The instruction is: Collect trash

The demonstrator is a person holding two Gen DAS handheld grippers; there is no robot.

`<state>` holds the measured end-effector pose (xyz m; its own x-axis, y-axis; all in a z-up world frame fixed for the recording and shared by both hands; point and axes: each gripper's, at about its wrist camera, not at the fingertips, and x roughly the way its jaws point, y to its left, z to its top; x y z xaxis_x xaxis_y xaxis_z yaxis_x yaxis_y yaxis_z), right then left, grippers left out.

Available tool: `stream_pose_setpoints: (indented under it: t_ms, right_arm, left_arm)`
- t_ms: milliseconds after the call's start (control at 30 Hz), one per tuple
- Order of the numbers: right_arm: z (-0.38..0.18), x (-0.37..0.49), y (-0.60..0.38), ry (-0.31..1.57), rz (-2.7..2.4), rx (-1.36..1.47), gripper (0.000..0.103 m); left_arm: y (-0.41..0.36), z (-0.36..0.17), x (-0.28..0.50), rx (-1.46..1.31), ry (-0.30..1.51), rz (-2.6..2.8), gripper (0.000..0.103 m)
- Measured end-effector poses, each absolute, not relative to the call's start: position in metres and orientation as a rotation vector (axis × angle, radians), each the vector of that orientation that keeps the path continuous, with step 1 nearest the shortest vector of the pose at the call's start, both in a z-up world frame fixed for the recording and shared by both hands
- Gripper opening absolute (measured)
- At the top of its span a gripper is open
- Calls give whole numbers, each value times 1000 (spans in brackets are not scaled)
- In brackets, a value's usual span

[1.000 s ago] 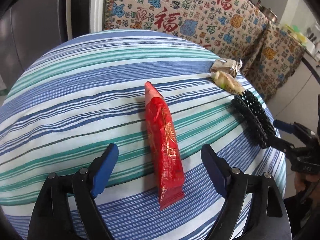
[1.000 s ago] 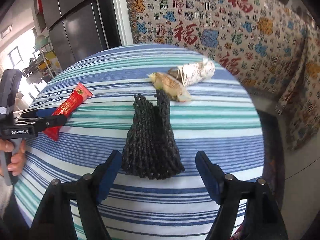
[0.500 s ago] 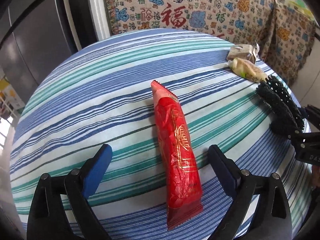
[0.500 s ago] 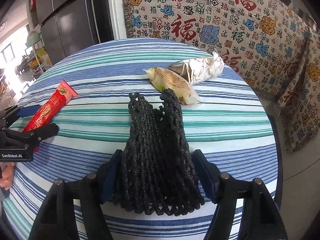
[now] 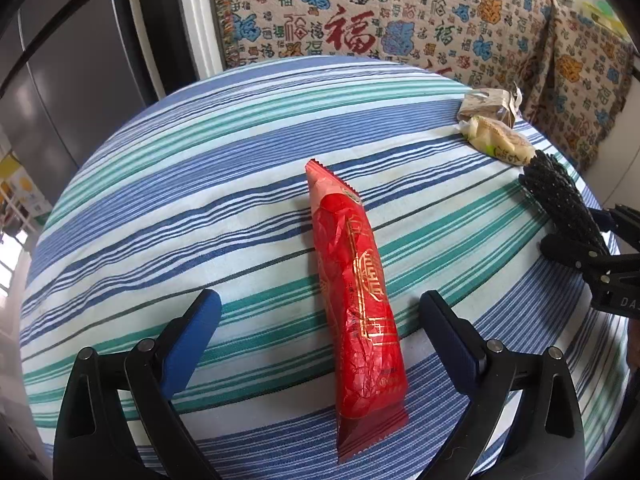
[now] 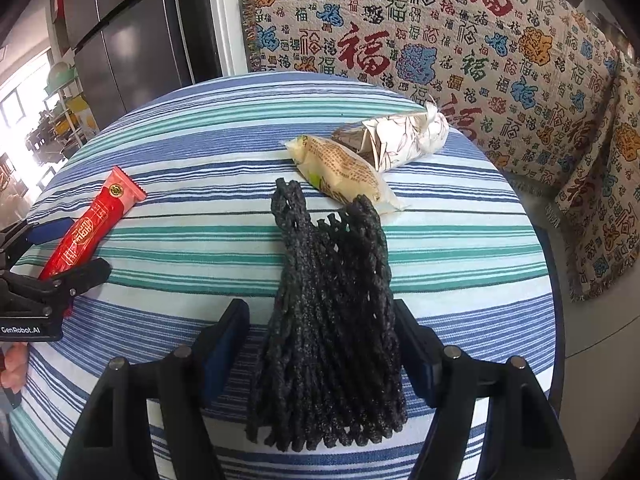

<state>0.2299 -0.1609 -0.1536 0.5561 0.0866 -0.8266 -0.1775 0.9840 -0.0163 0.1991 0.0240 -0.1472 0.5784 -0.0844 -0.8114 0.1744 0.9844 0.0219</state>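
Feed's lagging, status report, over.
Left gripper jaws just opening wider, red wrapper between, ungripped. Right gripper open around black net. Two wrappers beyond net. Nothing blocking.

Rt claw straddles net bag.

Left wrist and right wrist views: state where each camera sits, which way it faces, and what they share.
Left wrist: sits on the left tongs, looking down along the open fingers at the red wrapper lying between them on the striped tablecloth; the right tongs show at the right edge.
Right wrist: sits on the right tongs, looking down at the black net between its fingers; the left tongs and a hand show at left.
Shared: red wrapper, black net, two pale wrappers, tablecloth, patterned cloth behind.
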Motion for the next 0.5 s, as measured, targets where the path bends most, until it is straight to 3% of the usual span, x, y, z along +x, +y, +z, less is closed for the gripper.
stream_pose_setpoints:
  t_ms: [67,133,167,200,233,267,500]
  right_arm:
    - [-153,226,-165,992,153,-97,66]
    - [-150,223,-172,1007,148,-94,42]
    - [-149,222,-175,1015,153,-81,25]
    - [-148,219,-179,1020,165,-51,23]
    - [-146,217,-184,1022,173,-18,23]
    - [-144,215,-188,1020,177,-4,22]
    - [-112,191,-218,954,171,25,21]
  left_arm:
    - [23,-145,197,106,952,-166,93]
    - [22,-142,194,120,956,-193,77]
    - [21,-140,193,122,956,-205,72]
    - [21,-139,192,123,953,-212,57]
    - [20,-137,190,123,949,-221,29]
    - [21,-136,191,118,950,-231,19]
    - [21,-108,182,29,873,-315,16]
